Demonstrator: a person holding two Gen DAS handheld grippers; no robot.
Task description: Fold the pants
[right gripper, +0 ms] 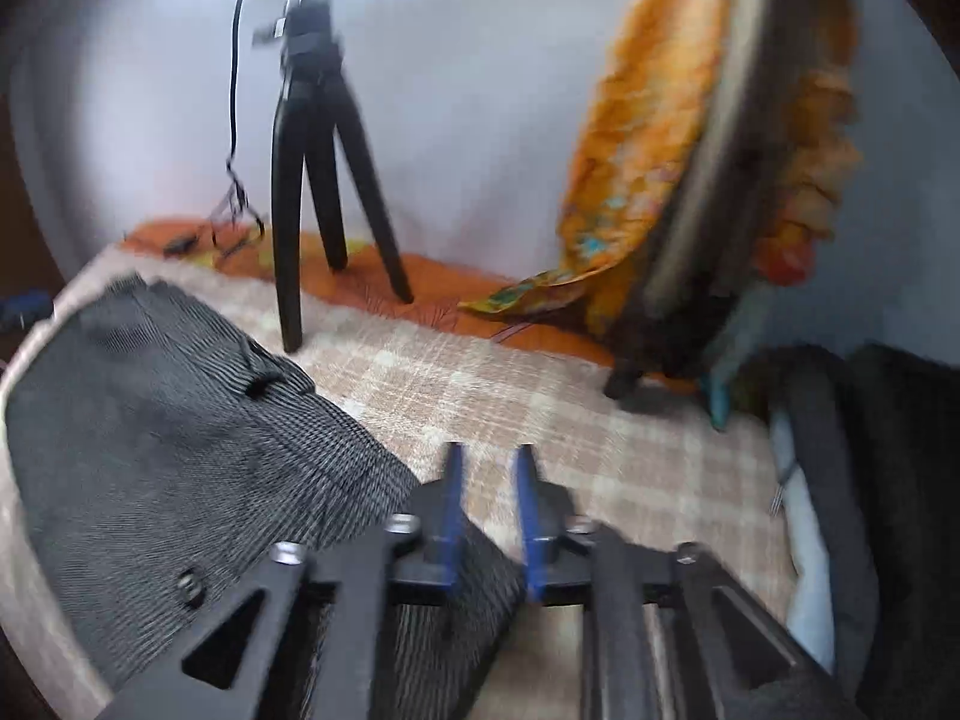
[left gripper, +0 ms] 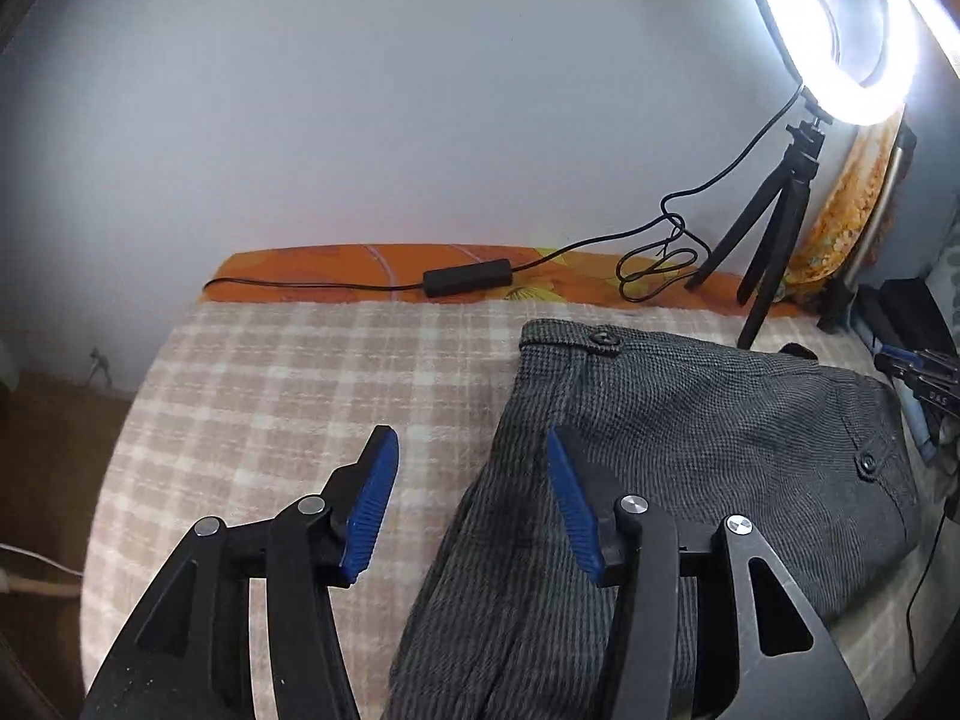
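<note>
On checked blanket (left gripper: 288, 372), unlabelled grey pants (left gripper: 660, 450)

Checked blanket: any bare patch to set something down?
Free: checked blanket left of the pants, up to the orange strip. Smaller patch right of the pants, before the tripod. Crowded: cable and tripod legs at the back.

— Those pants (left gripper: 690, 456) look like coarse woven cloth, dark grey, matt, with a fine ribbed grain and dull black buttons.

— And the blanket (left gripper: 300, 396) under them is soft checked cloth, a bit fuzzy. The orange sheet (left gripper: 336, 270) at the far edge looks smoother.

— The left gripper (left gripper: 474, 498) is matt black plastic with bright metal rivets; its pads (left gripper: 372, 504) are blue ridged rubber, I'd say.

— The tripod (right gripper: 312, 180) is smooth black plastic, slightly glossy. The wall (left gripper: 390, 120) is plain matt paint.
</note>
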